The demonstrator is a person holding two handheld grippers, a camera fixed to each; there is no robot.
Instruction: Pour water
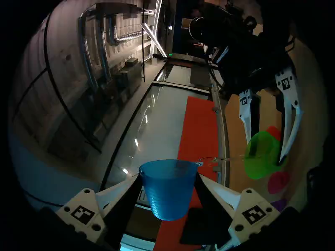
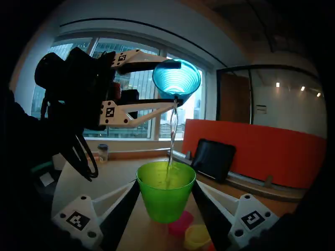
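Note:
A blue plastic cup sits clamped between the fingers of my left gripper, tipped on its side. In the right gripper view that blue cup hangs high, with a thin stream of water falling from its lip. The stream lands in a green cup, upright and held in my right gripper. In the left gripper view the green cup is at the right, between the right gripper's white fingers, and the water stream runs across to it.
A wooden table lies under the cups, with pink and yellow cups just below the green one. A black pad leans on an orange panel. Windows are behind; a small jar stands on the sill.

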